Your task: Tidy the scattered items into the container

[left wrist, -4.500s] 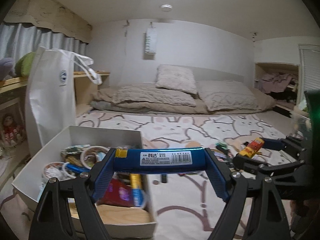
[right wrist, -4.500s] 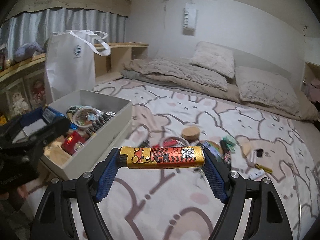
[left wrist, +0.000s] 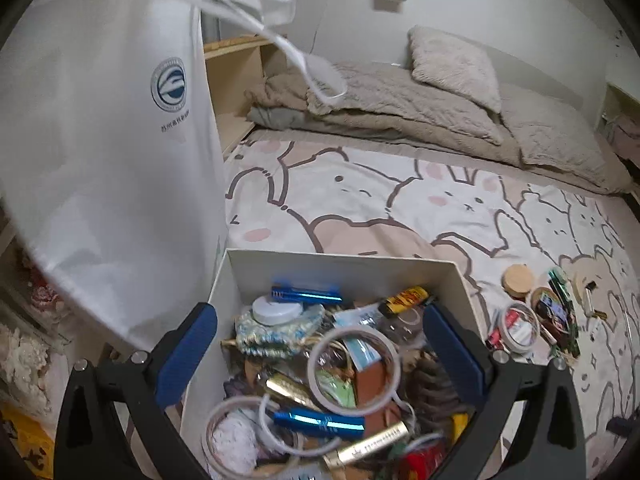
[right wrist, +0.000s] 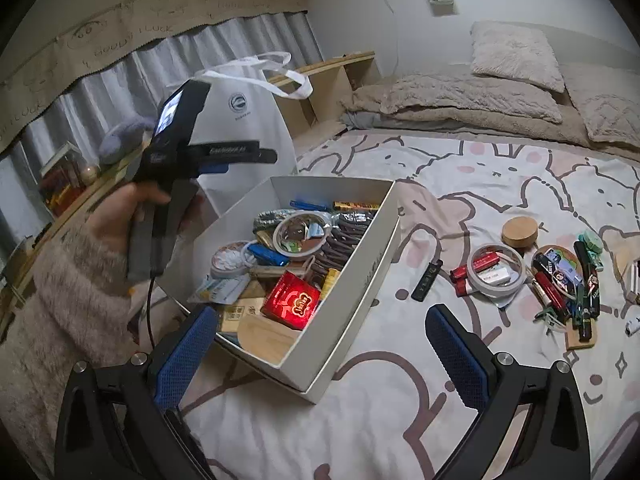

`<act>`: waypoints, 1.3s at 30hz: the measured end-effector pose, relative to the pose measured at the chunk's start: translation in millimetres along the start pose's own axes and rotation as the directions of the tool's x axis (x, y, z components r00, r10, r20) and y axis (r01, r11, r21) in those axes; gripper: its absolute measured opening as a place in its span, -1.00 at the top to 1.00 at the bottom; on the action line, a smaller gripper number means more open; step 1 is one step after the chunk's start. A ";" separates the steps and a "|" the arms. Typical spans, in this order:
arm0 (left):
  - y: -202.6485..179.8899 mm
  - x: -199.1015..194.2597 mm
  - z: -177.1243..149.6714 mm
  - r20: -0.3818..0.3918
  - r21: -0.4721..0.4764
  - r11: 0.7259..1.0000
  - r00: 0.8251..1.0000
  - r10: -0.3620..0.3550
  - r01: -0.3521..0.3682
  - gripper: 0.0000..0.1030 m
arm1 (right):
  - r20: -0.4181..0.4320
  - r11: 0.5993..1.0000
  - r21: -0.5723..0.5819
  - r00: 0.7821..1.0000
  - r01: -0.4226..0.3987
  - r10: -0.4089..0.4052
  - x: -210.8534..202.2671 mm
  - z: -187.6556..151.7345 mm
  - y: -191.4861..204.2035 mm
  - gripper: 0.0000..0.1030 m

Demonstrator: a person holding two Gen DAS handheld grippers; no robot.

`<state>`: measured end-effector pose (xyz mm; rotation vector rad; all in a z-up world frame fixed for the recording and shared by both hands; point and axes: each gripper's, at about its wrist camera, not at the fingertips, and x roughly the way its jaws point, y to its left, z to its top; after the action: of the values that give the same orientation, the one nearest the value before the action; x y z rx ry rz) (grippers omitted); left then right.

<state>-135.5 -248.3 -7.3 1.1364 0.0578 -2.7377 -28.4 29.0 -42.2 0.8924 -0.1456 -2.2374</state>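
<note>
The white box is full of small items: tape rolls, two blue tubes, and an orange-and-yellow lighter by its far wall. My left gripper hovers open above the box, holding nothing. In the right wrist view the box sits on the bedsheet, and the left gripper is held by a hand above its far left corner. My right gripper is open and empty just before the box's near corner. Scattered items lie to the right: a tape roll, a black lighter and a wooden lid.
A tall white bag stands right against the box's left side. Pens and small things are piled on a wooden coaster at the right. Folded blankets and pillows lie at the far end of the bed. A shelf runs along the left.
The left gripper held a blue tube and the right an orange-and-yellow lighter; both are now open and empty. Both grippers moved towards the box, where such items now lie.
</note>
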 end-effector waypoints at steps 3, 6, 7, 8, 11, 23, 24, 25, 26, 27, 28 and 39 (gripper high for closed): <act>-6.3 -19.7 -10.6 0.027 0.006 1.000 1.000 -0.016 0.016 -1.00 | 0.015 1.000 -0.004 1.000 0.013 -0.013 -7.5 0.6 2.1 -1.00; -10.7 -38.8 -20.2 0.054 0.003 1.000 0.998 -0.025 0.025 -1.00 | 0.026 1.000 -0.009 0.999 0.025 -0.025 -15.7 0.0 3.9 -1.00; -12.0 -44.8 -23.3 0.061 0.002 1.000 0.998 -0.030 0.030 -1.00 | 0.033 0.999 -0.014 0.999 0.035 -0.034 -17.8 -0.8 4.2 -1.00; -13.6 -50.9 -27.1 0.068 0.003 0.999 0.997 -0.038 0.038 -1.00 | 0.038 0.999 -0.017 0.998 0.044 -0.043 -19.8 -1.6 4.3 -1.00; -20.0 -66.4 -38.1 0.083 0.019 0.999 0.995 -0.051 0.049 -1.00 | 0.047 0.998 -0.010 0.997 0.056 -0.056 -26.5 -5.3 2.4 -1.00; -41.3 -136.5 -78.8 0.192 0.047 0.995 0.977 -0.097 0.090 -1.00 | 0.098 0.994 0.026 0.990 0.102 -0.104 -59.7 -14.1 -11.4 -1.00; -44.1 -142.1 -82.2 0.202 0.052 0.994 0.974 -0.101 0.092 -1.00 | 0.103 0.994 0.025 0.988 0.111 -0.113 -62.5 -14.9 -12.4 -1.00; -46.6 -146.4 -84.8 0.211 0.055 0.994 0.972 -0.104 0.094 -1.00 | 0.107 0.993 0.024 0.987 0.116 -0.118 -65.3 -16.3 -13.7 -1.00; -48.6 -151.3 -87.9 0.221 0.057 0.994 0.970 -0.104 0.094 -1.00 | 0.111 0.992 0.022 0.986 0.122 -0.123 -67.6 -17.1 -14.7 -1.00; -50.7 -156.3 -91.4 0.233 0.059 0.994 0.967 -0.103 0.092 -1.00 | 0.115 0.991 0.019 0.985 0.130 -0.131 -70.5 -18.5 -15.8 -1.00; -51.7 -159.6 -94.2 0.242 0.059 0.994 0.965 -0.101 0.090 -1.00 | 0.118 0.991 0.015 0.984 0.136 -0.136 -72.2 -19.2 -16.8 -1.00; -73.4 -181.9 -134.2 0.281 0.047 0.991 0.950 -0.136 0.128 -1.00 | 0.152 0.982 -0.056 0.973 0.183 -0.173 -95.5 -35.8 -20.2 -1.00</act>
<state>71.3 -135.4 23.8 0.7590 0.0587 -3.0007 31.3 111.9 -22.8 0.7283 -0.0562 -2.4596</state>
